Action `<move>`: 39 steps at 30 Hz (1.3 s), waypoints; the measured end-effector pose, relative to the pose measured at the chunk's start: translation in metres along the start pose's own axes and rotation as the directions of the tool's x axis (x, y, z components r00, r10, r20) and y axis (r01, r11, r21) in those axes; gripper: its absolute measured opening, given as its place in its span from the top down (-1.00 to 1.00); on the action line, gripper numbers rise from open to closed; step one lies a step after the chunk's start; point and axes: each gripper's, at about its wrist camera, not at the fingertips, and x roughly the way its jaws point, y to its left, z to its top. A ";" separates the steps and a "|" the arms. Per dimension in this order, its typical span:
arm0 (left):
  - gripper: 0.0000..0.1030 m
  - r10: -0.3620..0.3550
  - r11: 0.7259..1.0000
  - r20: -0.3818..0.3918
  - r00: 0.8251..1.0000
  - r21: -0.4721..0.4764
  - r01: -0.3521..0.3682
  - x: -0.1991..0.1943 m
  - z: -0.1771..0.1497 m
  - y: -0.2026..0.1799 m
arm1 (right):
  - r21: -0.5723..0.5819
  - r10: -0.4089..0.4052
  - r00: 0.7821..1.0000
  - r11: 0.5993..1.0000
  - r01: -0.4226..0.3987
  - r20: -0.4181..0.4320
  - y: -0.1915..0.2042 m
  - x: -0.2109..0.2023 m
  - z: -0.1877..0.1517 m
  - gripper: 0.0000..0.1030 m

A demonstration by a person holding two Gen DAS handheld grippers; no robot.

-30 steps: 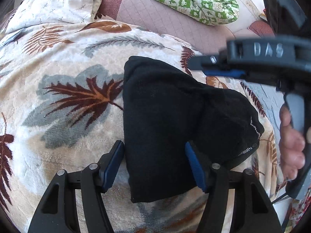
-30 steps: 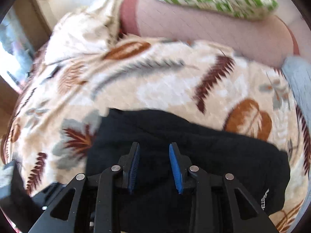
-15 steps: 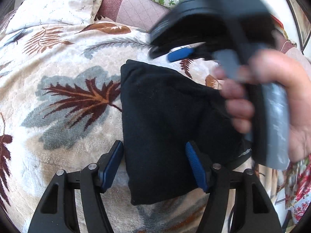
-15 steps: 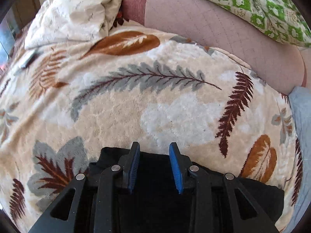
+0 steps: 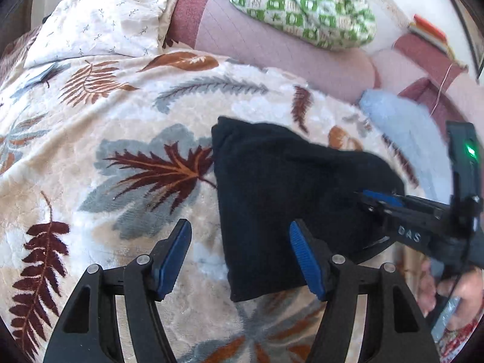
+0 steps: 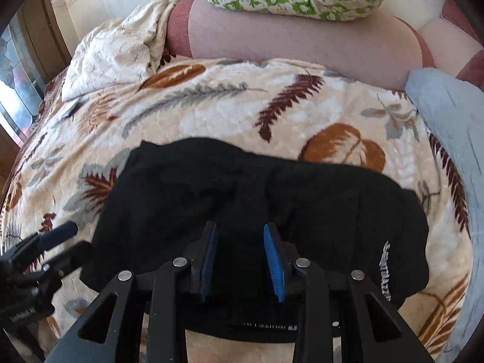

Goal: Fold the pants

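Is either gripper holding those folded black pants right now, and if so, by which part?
Neither. The left gripper stands open over the folded black pants; the right gripper hovers open above them.

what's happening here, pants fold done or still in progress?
A person works two handheld grippers over black pants lying folded into a compact bundle on a leaf-print blanket. The left gripper hovers open at the bundle's near left corner, gripping nothing. The right gripper sits over the bundle's middle, jaws narrowly apart; whether they pinch cloth is unclear. Looks mostly folded.
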 end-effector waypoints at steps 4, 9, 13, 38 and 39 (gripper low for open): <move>-0.30 0.023 0.999 -0.010 1.000 0.030 -0.023 -0.004 -0.008 -0.007 | 0.027 -0.017 0.999 0.999 0.017 0.030 -0.011 0.005 -0.024 0.10; -0.30 0.056 0.995 0.031 0.998 0.082 -0.058 -0.021 -0.002 -0.020 | 0.136 0.087 0.990 0.985 -0.102 0.115 -0.033 -0.024 -0.025 0.10; -0.30 0.047 0.989 0.058 0.997 0.138 -0.054 -0.037 0.010 -0.036 | 0.233 0.087 0.974 0.963 -0.136 0.209 -0.066 -0.063 -0.048 0.09; -0.30 -0.180 0.832 -0.245 0.953 0.479 0.281 0.127 0.112 -0.266 | 0.555 0.079 0.929 0.782 -0.283 0.363 -0.201 -0.045 -0.117 -0.19; -0.30 -0.176 0.827 -0.258 0.950 0.485 0.285 0.136 0.112 -0.271 | 0.553 0.081 0.928 0.783 -0.285 0.363 -0.200 -0.043 -0.114 -0.19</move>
